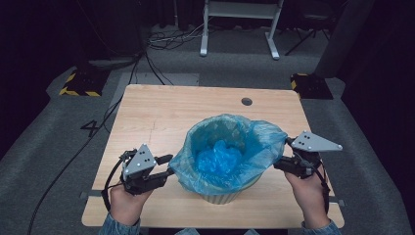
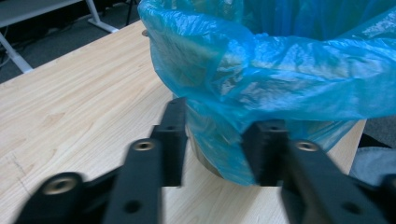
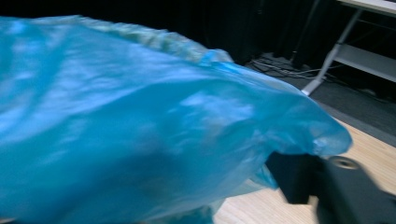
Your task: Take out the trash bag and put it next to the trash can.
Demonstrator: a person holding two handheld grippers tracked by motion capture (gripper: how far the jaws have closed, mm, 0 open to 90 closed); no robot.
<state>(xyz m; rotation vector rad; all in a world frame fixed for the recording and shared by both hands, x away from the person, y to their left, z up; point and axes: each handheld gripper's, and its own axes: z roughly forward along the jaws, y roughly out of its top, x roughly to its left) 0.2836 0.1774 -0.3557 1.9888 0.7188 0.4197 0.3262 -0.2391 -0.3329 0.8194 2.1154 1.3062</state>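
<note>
The wooden surface (image 1: 147,112) is the largest thing, pale and rectangular, with one small dark round hole (image 1: 246,101) near its far edge; the left half and the far part of it are bare and give open room, while the near edge lies just behind the two hands. One bin (image 1: 222,197) stands near the middle, a little toward the near edge, well apart from the left and right edges; it is lined with one blue plastic bag (image 1: 230,147), thin, glossy and wrinkled, whose rim is folded outward over the bin and hangs loose; a crumpled blue lump lies inside it. The left tool (image 1: 169,165) is at the bag's left side; in the left gripper view its jaws stand apart, with the hanging edge of the bag (image 2: 280,84) between them. The right tool (image 1: 288,152) is at the bag's right side and holds a pulled-out corner of the bag (image 3: 322,135); the plastic is stretched toward it.
</note>
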